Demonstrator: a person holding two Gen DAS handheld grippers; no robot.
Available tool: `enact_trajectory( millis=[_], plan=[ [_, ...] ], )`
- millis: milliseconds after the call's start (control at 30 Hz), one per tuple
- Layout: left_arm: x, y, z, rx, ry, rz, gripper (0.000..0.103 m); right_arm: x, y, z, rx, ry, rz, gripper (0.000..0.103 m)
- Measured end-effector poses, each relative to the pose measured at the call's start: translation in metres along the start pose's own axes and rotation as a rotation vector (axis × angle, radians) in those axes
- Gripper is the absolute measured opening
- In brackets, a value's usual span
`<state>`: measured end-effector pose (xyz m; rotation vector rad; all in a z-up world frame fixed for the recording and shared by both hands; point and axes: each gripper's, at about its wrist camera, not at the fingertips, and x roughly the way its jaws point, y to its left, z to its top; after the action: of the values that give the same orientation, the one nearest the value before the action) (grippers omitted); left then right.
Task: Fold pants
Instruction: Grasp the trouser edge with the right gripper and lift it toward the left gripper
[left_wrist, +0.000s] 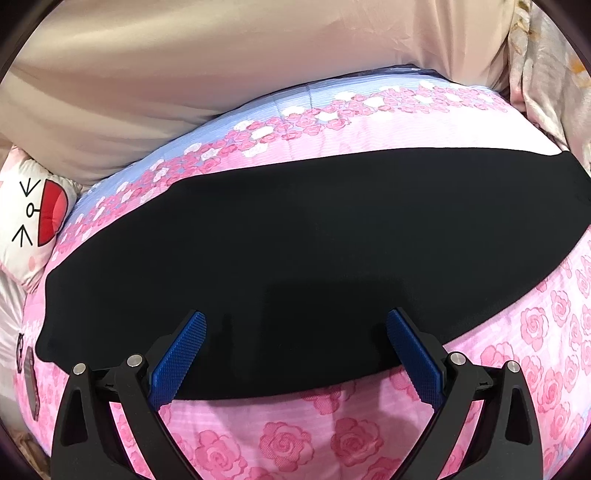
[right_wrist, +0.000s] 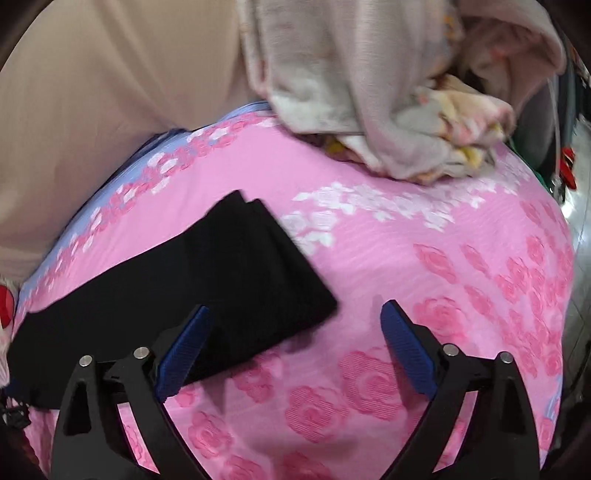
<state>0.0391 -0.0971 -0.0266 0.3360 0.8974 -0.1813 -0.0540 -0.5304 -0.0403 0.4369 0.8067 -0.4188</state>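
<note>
Black pants (left_wrist: 295, 240) lie flat as a long band across the pink rose-print bedspread (left_wrist: 288, 435). My left gripper (left_wrist: 295, 325) hovers over their near edge, open, its blue pads wide apart with only flat cloth below. In the right wrist view the pants (right_wrist: 207, 280) end in a layered, folded end at the middle of the bed. My right gripper (right_wrist: 297, 314) stands open over that end's near corner; the left pad is over the black cloth, the right pad over the bare bedspread (right_wrist: 443, 258). Nothing is pinched.
A beige sheet or curtain (left_wrist: 184, 74) rises behind the bed. A cartoon-face pillow (left_wrist: 29, 218) lies at the left edge. A heap of grey and floral cloth (right_wrist: 388, 110) sits on the bed's far right. Red and green items (right_wrist: 567, 166) sit beyond the right edge.
</note>
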Motion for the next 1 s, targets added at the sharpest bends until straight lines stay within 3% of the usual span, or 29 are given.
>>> enact_trajectory(
  millis=[33,100,133,167,233,367,467,700,900,1000],
  plan=[
    [-0.001,0.003,-0.001,-0.005,0.000,0.000,0.097,0.001,0.006,0.001,-0.012,-0.008,0.000,0.071],
    [0.000,0.010,-0.003,-0.022,0.004,0.003,0.097,0.005,0.013,0.003,-0.026,-0.003,-0.042,0.063],
    [0.000,0.014,-0.004,-0.031,0.007,0.003,0.097,0.008,0.016,0.004,-0.024,-0.003,-0.052,0.049],
    [0.001,0.017,-0.005,-0.039,0.009,0.004,0.097,0.009,0.017,0.007,-0.016,0.001,-0.046,0.034],
    [0.000,0.027,-0.008,-0.059,0.007,0.007,0.097,0.012,0.019,0.009,0.035,0.010,0.006,0.022],
    [-0.004,0.048,-0.013,-0.093,-0.002,0.014,0.097,-0.002,0.040,0.015,0.032,-0.025,0.014,0.022],
    [-0.005,0.066,-0.019,-0.124,-0.001,0.022,0.097,-0.022,0.062,0.023,0.040,-0.064,0.068,0.021],
    [-0.004,0.103,-0.020,-0.186,-0.020,0.021,0.097,-0.074,0.159,0.043,-0.070,-0.152,0.222,0.021],
    [0.014,0.094,0.014,-0.146,-0.058,-0.009,0.097,-0.098,0.260,0.042,-0.202,-0.168,0.377,0.021],
    [0.038,0.081,0.023,-0.117,-0.002,0.000,0.097,-0.104,0.301,0.037,-0.263,-0.163,0.418,0.021]
  ],
)
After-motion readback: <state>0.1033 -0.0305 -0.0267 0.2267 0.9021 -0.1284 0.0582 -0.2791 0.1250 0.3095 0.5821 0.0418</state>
